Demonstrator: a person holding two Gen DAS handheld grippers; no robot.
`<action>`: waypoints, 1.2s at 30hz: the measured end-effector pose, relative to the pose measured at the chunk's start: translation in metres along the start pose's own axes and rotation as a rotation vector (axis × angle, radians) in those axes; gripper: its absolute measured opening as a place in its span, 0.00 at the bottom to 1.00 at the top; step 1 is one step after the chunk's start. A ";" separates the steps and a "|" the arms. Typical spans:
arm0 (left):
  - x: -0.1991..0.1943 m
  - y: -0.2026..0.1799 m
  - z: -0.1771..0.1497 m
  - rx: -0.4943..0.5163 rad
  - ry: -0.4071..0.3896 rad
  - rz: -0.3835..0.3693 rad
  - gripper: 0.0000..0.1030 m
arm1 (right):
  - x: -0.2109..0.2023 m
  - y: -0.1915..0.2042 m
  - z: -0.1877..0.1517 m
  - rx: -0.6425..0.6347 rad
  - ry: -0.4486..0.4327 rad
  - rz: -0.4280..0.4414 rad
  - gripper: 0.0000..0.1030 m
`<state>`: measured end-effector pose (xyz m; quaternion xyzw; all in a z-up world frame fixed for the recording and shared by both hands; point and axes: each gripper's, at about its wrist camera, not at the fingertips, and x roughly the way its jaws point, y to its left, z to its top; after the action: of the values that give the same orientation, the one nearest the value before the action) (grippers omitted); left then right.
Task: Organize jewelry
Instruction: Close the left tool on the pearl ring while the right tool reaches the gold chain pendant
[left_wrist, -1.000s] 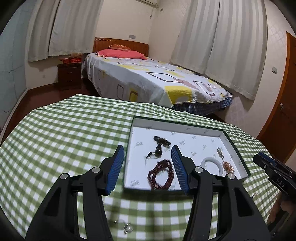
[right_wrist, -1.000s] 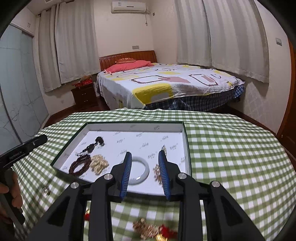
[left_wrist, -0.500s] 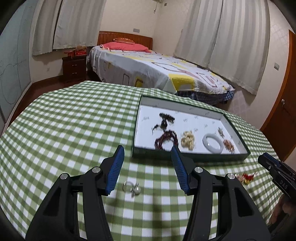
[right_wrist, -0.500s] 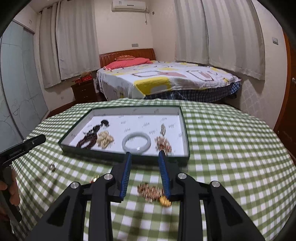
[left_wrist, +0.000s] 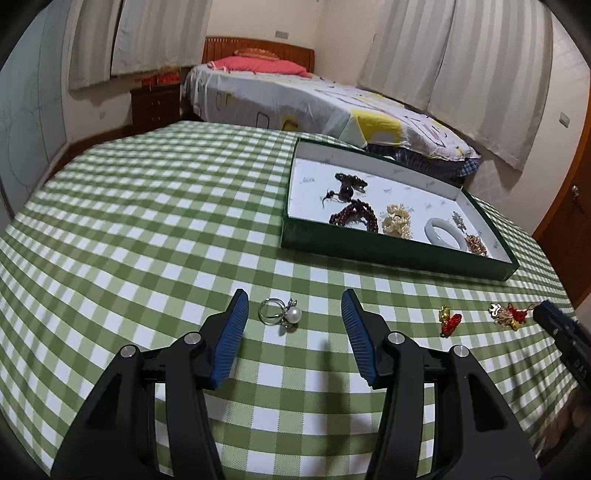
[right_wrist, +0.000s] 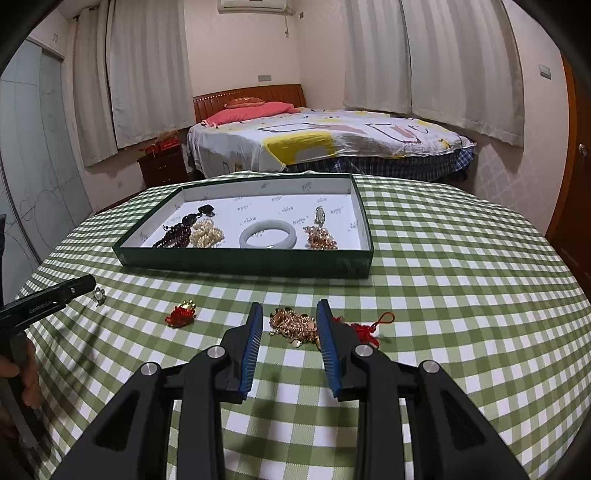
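Left wrist: left gripper (left_wrist: 293, 308) jaws apart, pearl ring (left_wrist: 279, 313) between, untouched. Right wrist: right gripper (right_wrist: 289, 321) jaws apart, flanking gold chain (right_wrist: 295, 324); tray (right_wrist: 243, 262) beyond.

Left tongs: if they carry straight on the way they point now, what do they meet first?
Probably the pearl ring on the checked tablecloth; it lies between the open left tongs, nearer the left pad, though depth is unclear.

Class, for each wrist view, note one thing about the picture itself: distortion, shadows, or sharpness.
Left wrist view: fisheye bends the tablecloth checks, corners go black, and the ring is sharp. Right wrist view: curtains bow outward, and soft tool shadows fall on the cloth near the left tool.
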<state>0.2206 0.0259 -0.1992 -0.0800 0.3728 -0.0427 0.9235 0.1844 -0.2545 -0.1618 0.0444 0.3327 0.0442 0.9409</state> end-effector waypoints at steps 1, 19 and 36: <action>0.001 0.001 0.001 -0.005 0.002 -0.002 0.49 | 0.000 0.001 -0.001 -0.001 0.001 0.003 0.30; 0.025 0.000 0.002 -0.009 0.112 -0.023 0.18 | 0.005 0.001 -0.004 0.008 0.019 0.015 0.30; 0.009 -0.008 0.004 0.015 0.051 -0.024 0.18 | 0.017 0.004 -0.003 -0.003 0.063 0.023 0.30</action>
<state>0.2299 0.0173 -0.2010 -0.0766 0.3951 -0.0586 0.9136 0.1955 -0.2483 -0.1738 0.0457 0.3616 0.0570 0.9295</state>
